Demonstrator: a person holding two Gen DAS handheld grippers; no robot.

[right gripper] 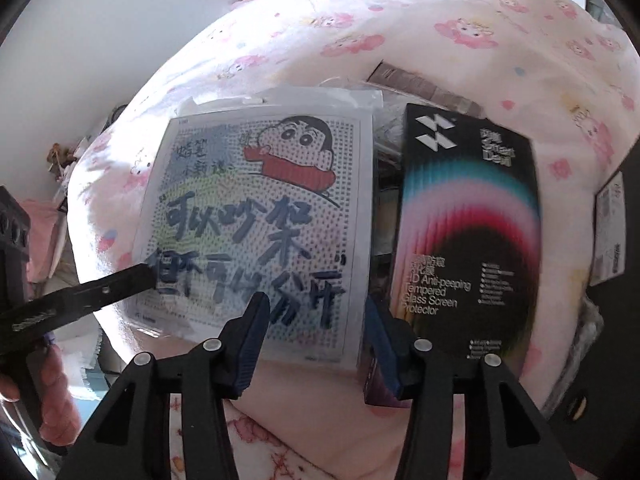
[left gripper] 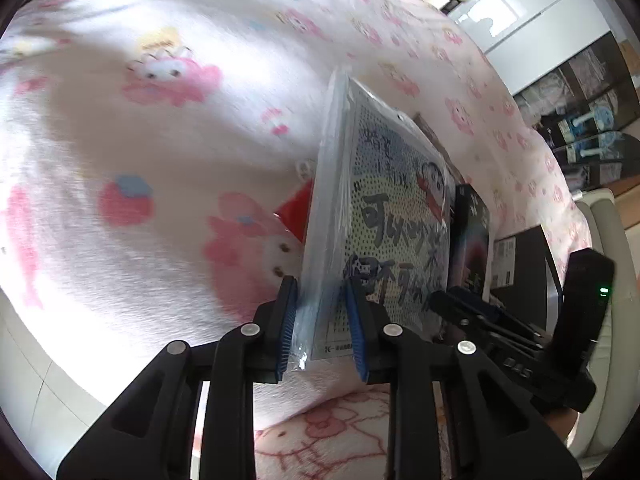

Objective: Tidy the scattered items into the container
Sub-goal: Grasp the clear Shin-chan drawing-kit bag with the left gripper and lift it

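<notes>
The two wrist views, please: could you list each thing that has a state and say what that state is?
Left gripper: shut on the cartoon packet's lower edge.
Cartoon packet: lifted on edge, sealed in clear plastic.
Right gripper: open, holding nothing, jaws by the packet's bottom corner.
Screen protector box: closed, standing tilted beside the packet.
Blanket: spread out, rumpled.

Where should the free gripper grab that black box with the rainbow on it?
Probably at the near bottom edge of the black box, coming from below where the right gripper already sits. It looks flat and thin, so the open jaws should close across its thickness, as the left gripper does on the cartoon packet.
</notes>
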